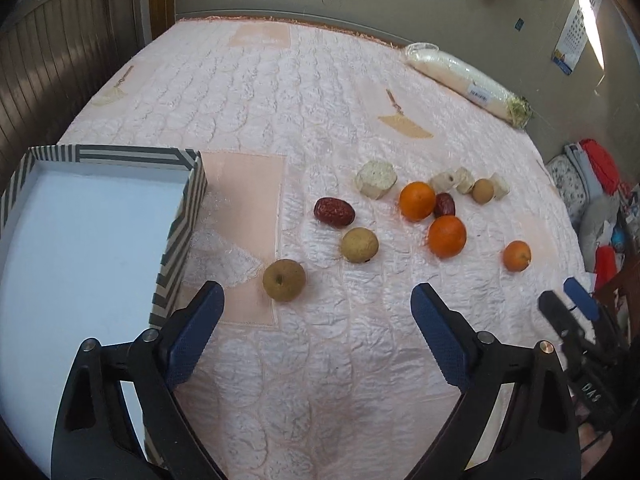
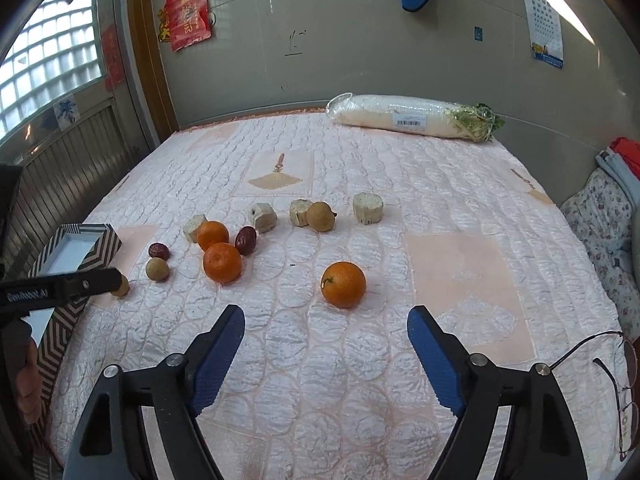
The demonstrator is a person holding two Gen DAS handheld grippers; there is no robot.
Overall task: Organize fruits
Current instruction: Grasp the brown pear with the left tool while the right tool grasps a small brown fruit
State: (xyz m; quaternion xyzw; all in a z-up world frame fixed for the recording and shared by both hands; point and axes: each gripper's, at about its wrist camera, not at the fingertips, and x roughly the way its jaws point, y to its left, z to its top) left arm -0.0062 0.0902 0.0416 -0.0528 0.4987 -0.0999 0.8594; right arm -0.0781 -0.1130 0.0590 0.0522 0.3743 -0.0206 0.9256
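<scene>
Two gripper-mounted fisheye views look steeply down across a quilted bed (image 1: 320, 92) toward the far wall.

The left wrist camera sits low by the striped box (image 1: 176, 240); the right wrist camera looks from farther right, beside the eyeglasses (image 2: 624, 392). Both share the scattered fruit, including one orange (image 1: 517, 256) (image 2: 343, 284), and the wrapped radish (image 1: 460, 80) (image 2: 408, 118).
</scene>
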